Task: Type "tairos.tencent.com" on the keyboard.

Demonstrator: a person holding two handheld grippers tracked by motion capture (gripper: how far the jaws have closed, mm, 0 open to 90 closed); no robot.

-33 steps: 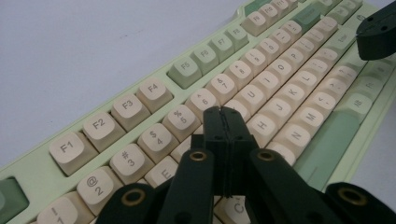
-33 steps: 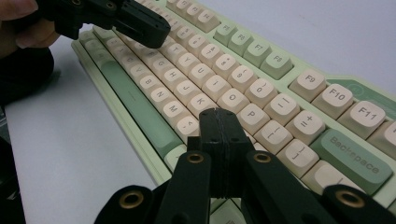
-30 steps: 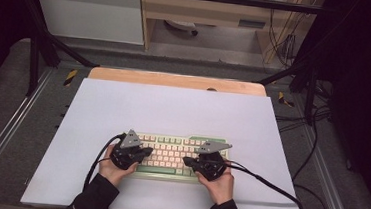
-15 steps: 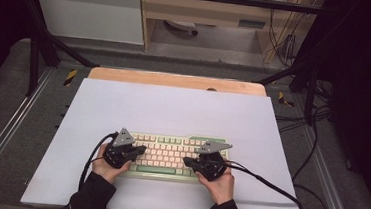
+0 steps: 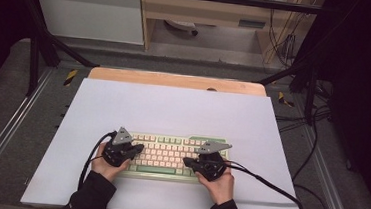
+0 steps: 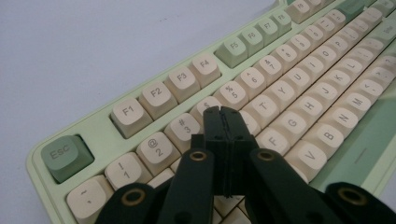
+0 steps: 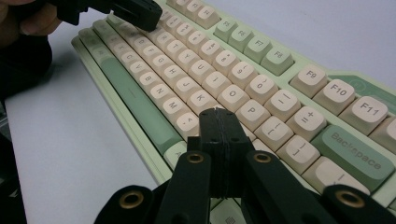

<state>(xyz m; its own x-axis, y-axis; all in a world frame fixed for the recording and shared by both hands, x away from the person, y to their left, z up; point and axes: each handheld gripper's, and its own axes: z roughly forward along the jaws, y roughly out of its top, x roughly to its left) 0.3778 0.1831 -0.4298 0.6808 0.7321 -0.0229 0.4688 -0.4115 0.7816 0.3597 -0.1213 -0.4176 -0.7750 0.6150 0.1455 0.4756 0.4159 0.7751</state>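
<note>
Hovering closed claws [image 5: 139, 147] [image 5: 187, 161] over keyboard [image 5: 167, 153], seemingly.

**Around the worktop**

A pale lavender sheet [image 5: 172, 113] covers almost all of the worktop. At the far edge a strip of bare wooden board [image 5: 175, 80] shows beyond the sheet. Metal rails [image 5: 0, 140] run along both sides, over grey floor mats [image 5: 18, 96]. Behind the worktop stands a white cabinet [image 5: 88, 11], and beside it a wooden shelf unit [image 5: 206, 11]. At the far right, black cables [image 5: 283, 42] hang down in a bundle.
</note>
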